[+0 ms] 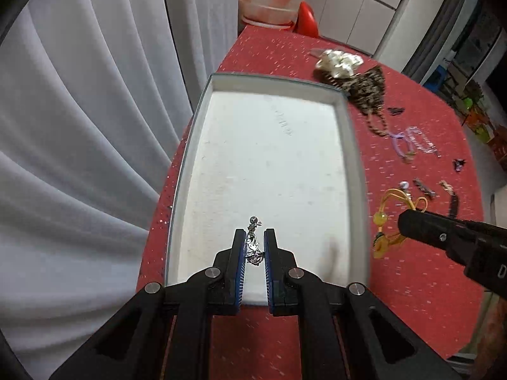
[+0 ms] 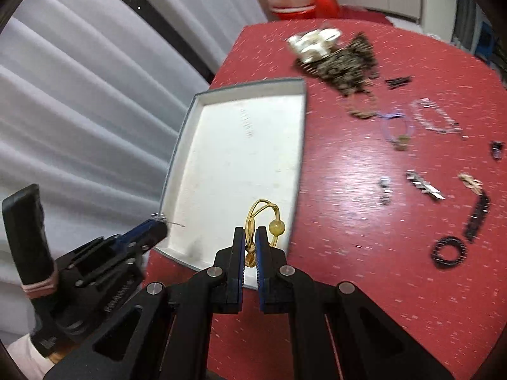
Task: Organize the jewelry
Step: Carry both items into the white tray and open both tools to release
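Observation:
A shallow white tray (image 1: 345, 133) (image 2: 187, 120) with a grey rim lies on the red table. My left gripper (image 1: 255, 234) is shut on a small silver earring (image 1: 253, 240) and hangs over the tray's near end. My right gripper (image 2: 250, 232) is shut on a yellow cord bracelet (image 2: 259, 210) with a yellow bead (image 2: 276, 227), over the tray's near right edge. In the left wrist view the right gripper (image 1: 402, 221) enters from the right with the yellow bracelet (image 1: 385, 221) dangling beside the tray. In the right wrist view the left gripper (image 2: 160, 226) sits at the tray's left corner.
On the red table (image 2: 364, 253) to the right of the tray lie several pieces: a cream scrunchie (image 2: 317, 42), a leopard scrunchie (image 2: 348, 60), a purple cord bracelet (image 2: 394, 125), a silver chain (image 2: 434, 117), a hair clip (image 2: 424, 186) and a black band (image 2: 450, 250). White curtains (image 1: 79, 126) hang left.

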### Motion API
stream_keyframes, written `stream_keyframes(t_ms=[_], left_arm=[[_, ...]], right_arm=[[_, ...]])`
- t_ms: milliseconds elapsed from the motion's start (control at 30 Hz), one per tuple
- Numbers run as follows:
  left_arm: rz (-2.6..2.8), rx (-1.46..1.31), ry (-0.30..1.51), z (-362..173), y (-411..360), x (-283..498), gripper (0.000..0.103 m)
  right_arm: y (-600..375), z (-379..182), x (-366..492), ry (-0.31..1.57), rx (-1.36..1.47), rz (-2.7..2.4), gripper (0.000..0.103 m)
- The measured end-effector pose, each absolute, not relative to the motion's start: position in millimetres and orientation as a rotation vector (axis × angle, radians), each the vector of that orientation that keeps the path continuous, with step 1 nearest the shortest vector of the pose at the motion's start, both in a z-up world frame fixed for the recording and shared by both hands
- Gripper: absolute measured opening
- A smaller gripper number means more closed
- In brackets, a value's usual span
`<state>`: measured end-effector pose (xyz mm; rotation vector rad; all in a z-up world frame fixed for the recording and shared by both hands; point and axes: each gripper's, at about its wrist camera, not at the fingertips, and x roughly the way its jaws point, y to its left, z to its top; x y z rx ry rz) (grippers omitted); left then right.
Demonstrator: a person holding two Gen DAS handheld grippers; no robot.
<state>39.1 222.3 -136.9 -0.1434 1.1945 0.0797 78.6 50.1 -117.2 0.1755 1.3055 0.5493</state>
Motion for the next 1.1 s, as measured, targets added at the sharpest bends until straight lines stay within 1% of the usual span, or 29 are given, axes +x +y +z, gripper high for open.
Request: stream_keyframes(t_ms=[333, 533, 733, 767, 800, 833, 867, 900, 933, 967, 1000, 1033, 1067, 1100], left_arm=[[0.124, -0.131, 1.293, -200, 236, 49, 0.012], [0.144, -0.113, 1.311, -215, 236, 47, 0.013], [0.145, -0.052, 1.309, -217, 227, 48, 0.013], [0.148, -0.054, 1.314, -217, 227, 48, 0.013], [0.152, -0.057, 1.317, -217, 227, 48, 0.013], [0.157, -0.059, 1.319, -216, 227, 48, 0.013], [0.161, -0.059, 1.318, -215, 227, 48, 0.013], [0.165, -0.059, 1.317, -215, 227, 47, 0.013], [0.165, -0.056, 1.315, -214, 226, 46, 0.013], [0.166, -0.052, 1.314, -213, 225, 46, 0.02], [0.166, -0.049, 1.314, -211, 223, 49, 0.039], [0.169, -0.048, 1.313, -209, 224, 49, 0.091], [0.174, -0.059, 1.293, -205, 224, 47, 0.103], [0.182, -0.062, 1.263, -199, 222, 45, 0.103]], right_arm=[[90, -184, 91, 1.442, 0.186, 0.533, 0.007], [94, -208, 89, 1.489, 0.161, 0.503, 0.007], [95, -214, 89, 1.504, 0.16, 0.502, 0.009], [96, -213, 89, 1.51, 0.163, 0.505, 0.012], [96, -214, 91, 1.511, 0.167, 0.506, 0.018], [95, -211, 93, 1.506, 0.174, 0.509, 0.028], [94, -208, 97, 1.499, 0.179, 0.512, 0.035], [92, -203, 98, 1.486, 0.188, 0.517, 0.047], [88, -195, 100, 1.467, 0.201, 0.525, 0.052], [87, -191, 100, 1.459, 0.208, 0.529, 0.053], [85, -185, 100, 1.45, 0.215, 0.531, 0.054], [81, -179, 100, 1.438, 0.224, 0.529, 0.055], [78, -175, 100, 1.431, 0.23, 0.527, 0.056], [74, -171, 98, 1.424, 0.237, 0.526, 0.058]])
